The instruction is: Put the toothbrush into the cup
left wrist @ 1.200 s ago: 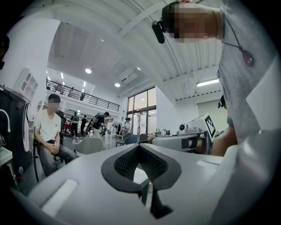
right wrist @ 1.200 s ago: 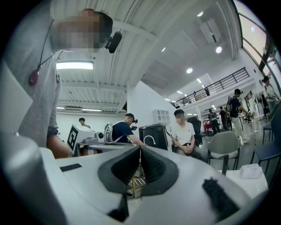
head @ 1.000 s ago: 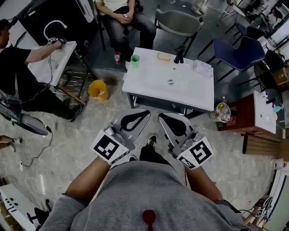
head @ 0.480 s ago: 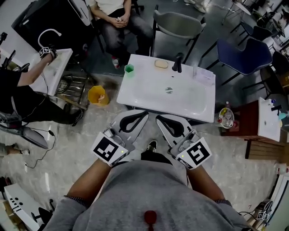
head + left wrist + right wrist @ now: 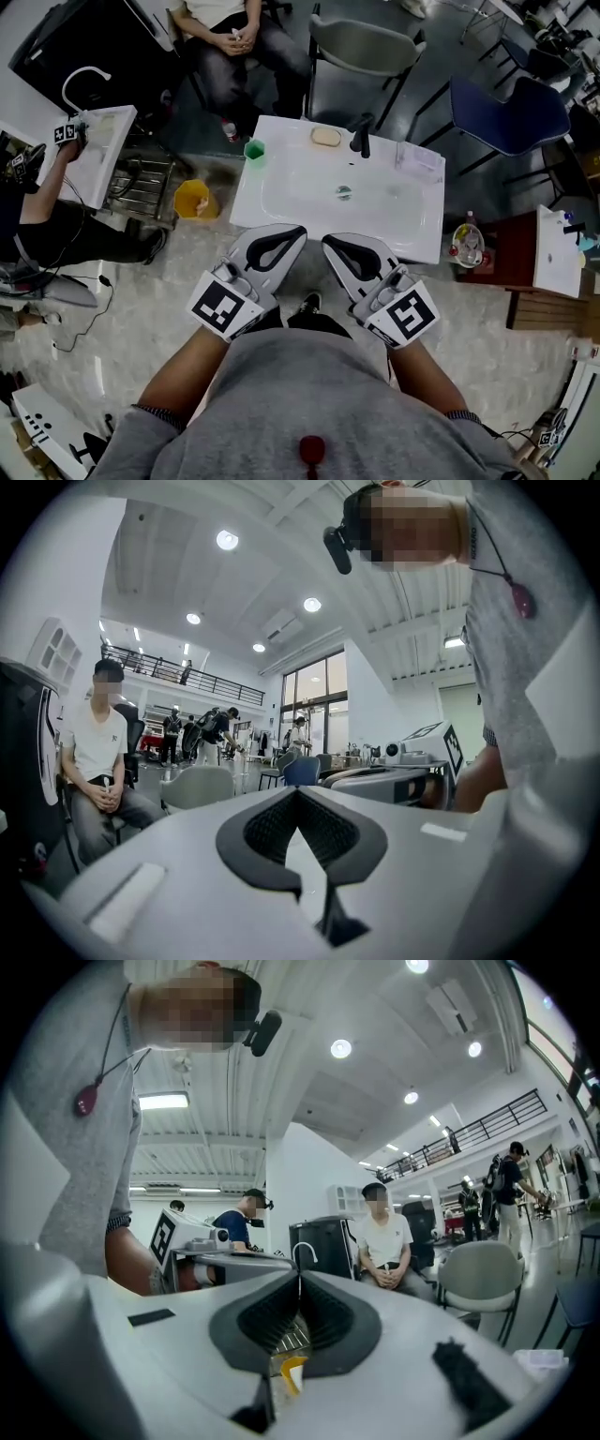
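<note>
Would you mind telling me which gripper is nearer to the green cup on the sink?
Left. The left gripper sits at the sink's near edge, slightly right of the green cup; the right gripper is farther right.

White washbasin (image 5: 258,211) ahead, drain (image 5: 344,192) mid-bowl. Black faucet (image 5: 359,137) at back rim, soap bar (image 5: 325,137) just beside it. Yellow bucket (image 5: 192,199) on floor left of basin. Grey chair (image 5: 361,45) behind; seated person (image 5: 230,37) beside chair. Blue chair (image 5: 506,108) further right.
</note>
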`<state>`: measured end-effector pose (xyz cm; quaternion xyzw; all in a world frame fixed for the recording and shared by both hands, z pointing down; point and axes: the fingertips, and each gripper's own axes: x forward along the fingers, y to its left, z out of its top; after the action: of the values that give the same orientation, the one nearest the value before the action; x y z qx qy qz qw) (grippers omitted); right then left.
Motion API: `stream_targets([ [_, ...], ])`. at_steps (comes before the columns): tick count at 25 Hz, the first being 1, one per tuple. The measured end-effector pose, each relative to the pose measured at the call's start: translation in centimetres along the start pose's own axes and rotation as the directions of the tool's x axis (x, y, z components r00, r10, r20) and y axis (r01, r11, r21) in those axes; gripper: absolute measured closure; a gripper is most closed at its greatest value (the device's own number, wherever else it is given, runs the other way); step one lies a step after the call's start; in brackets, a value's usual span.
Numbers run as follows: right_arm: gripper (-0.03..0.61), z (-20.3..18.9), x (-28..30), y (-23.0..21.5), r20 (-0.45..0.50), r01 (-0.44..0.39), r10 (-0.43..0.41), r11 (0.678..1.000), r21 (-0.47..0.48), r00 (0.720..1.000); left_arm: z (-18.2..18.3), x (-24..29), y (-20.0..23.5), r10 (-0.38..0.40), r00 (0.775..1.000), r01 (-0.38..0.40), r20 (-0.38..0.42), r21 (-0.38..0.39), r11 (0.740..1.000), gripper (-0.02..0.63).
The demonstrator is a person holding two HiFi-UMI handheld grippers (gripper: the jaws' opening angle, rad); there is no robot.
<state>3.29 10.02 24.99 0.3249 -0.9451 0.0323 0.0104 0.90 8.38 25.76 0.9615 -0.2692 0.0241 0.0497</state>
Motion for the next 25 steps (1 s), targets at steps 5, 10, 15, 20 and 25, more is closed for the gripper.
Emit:
stream_targets([
  [5, 0.563, -0.7, 2.3, -2.1, -0.017, 0.039, -0.039, 0.999, 0.006, 0.999, -0.6, 1.5, 3.0, -0.042, 0.999, 0.042, -0.003, 0.005, 0.999, 0.606],
  [10, 0.563, -0.9, 4.8, -4.9, -0.039, 0.117, -0.117, 0.993, -0.005, 0.992, -0.6, 3.1, 6.3, -0.119, 0.993, 0.119, -0.013, -0.009, 0.993, 0.606],
  [15, 0.563, -1.3, 7.3, -7.2, -0.054, 0.204, -0.203, 0.979, 0.011, 0.978, -0.9, 4.4, 9.5, -0.191, 0.982, 0.191, -0.016, -0.003, 0.982, 0.606],
  [20, 0.563, -2.0, 9.7, -9.5, -0.069, 0.284, -0.282, 0.958, 0.025, 0.957, -1.2, 6.1, 12.1, -0.265, 0.964, 0.265, -0.013, -0.003, 0.964, 0.606],
  [25, 0.563, -2.5, 10.2, -11.8, -0.087, 0.389, -0.383, 0.918, 0.071, 0.92, -1.3, 7.8, 13.2, -0.33, 0.944, 0.33, -0.013, 0.013, 0.944, 0.606],
])
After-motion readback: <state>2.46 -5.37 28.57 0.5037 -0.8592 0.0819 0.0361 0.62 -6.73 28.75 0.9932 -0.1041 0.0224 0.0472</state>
